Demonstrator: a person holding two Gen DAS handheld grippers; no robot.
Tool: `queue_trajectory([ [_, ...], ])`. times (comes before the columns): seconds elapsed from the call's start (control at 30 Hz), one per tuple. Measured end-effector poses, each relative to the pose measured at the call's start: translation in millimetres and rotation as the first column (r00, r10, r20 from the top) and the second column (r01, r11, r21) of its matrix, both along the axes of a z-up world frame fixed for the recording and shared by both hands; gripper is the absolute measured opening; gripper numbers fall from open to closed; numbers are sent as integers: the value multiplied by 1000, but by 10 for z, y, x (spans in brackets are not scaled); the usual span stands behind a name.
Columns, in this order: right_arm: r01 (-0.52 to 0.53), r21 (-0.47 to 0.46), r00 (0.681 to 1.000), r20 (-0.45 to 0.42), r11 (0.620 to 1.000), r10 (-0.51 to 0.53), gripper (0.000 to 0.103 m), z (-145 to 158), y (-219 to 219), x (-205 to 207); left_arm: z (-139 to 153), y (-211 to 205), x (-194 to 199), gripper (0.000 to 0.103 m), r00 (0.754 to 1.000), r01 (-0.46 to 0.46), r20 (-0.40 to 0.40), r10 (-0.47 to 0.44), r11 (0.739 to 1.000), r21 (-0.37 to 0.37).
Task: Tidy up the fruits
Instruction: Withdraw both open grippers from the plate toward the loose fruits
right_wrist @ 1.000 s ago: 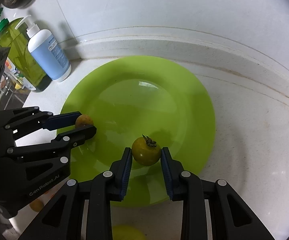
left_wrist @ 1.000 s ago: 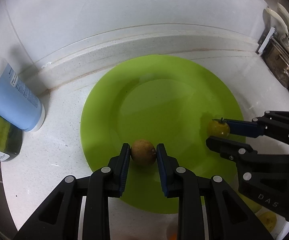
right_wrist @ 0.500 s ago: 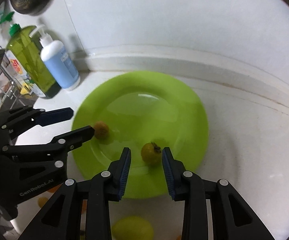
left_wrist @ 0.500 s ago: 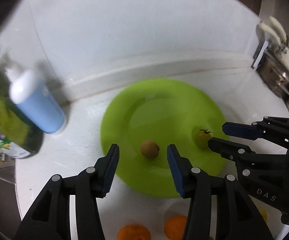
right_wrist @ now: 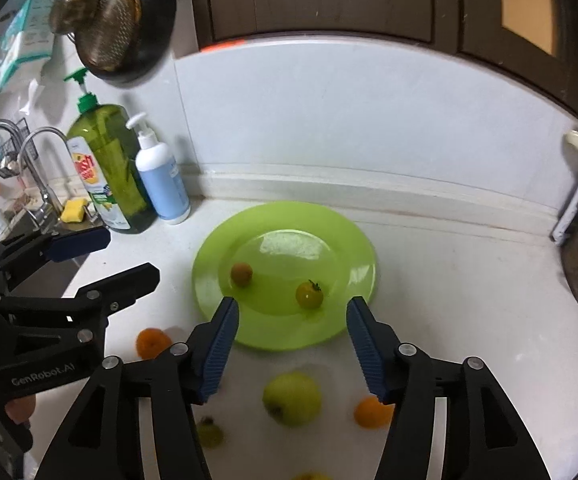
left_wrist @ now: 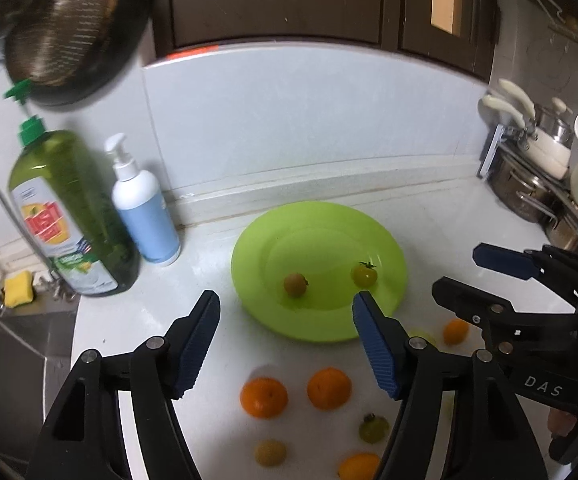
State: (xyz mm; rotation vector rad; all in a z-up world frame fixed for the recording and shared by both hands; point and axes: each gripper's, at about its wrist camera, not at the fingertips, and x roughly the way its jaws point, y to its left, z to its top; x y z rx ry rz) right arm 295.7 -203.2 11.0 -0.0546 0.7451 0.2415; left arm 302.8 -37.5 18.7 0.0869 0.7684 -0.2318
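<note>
A lime-green plate (left_wrist: 329, 322) (right_wrist: 329, 336) lies on the white counter and holds a small brown fruit (left_wrist: 295, 284) (right_wrist: 241, 273) and a yellow tomato (left_wrist: 364, 274) (right_wrist: 309, 295). My left gripper (left_wrist: 285, 338) is open and empty, raised above the plate's near edge. My right gripper (right_wrist: 291, 344) is open and empty, also raised and back from the plate. Loose on the counter in front are two mandarins (left_wrist: 264, 397) (left_wrist: 328, 388), a green apple (right_wrist: 292, 398), a small orange (right_wrist: 371, 412) and other small fruits.
A green dish-soap bottle (left_wrist: 69, 216) and a white-and-blue pump bottle (left_wrist: 145, 208) stand left of the plate by the wall. A sink with faucet (right_wrist: 41, 160) is at the left. Pots on a rack (left_wrist: 537, 176) stand at the right.
Both grippers let go of their fruits, opened wide and pulled up and back from the plate. The brown fruit and the tomato stay on the plate. More of the counter now shows.
</note>
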Motion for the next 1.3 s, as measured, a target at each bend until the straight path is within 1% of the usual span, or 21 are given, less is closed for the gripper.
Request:
queue_trajectory([
  [0.07,6,9,1000,11,1000,-6,62,36,-19,-109,48,29,-147,71,1000,-7,18,7,1000,-1],
  [0.2,25,4,999,49,1000,-25,63,94,-32,-373,117,36,-411,75,998,-10,61,9,1000,15],
  [0.27,35,-2,997,64,999,-35,68,105,-19,-477,146,45,-537,75,997,-15,82,14,1000,9],
  [0.43,70,3,993,96,998,-70,69,120,-51,-741,164,72,-839,76,991,-30,130,31,1000,-3],
  [0.6,110,4,987,121,994,-109,71,76,-135,-962,131,83,-1058,81,985,-40,168,36,999,20],
  [0.77,138,0,981,140,990,-137,71,31,-182,-1133,2,65,-1196,81,988,-36,155,28,998,47],
  [0.9,154,-14,978,144,988,-151,71,-36,-201,-1246,-128,51,-1264,81,992,-26,122,19,998,56],
  [1.1,166,-30,983,88,986,-163,71,-223,-255,-1298,-332,-18,-1358,81,997,-11,83,4,997,78],
  [1.3,176,-37,984,7,984,-176,71,-453,-341,-1307,-495,-100,-1377,81,999,16,44,-20,995,100],
])
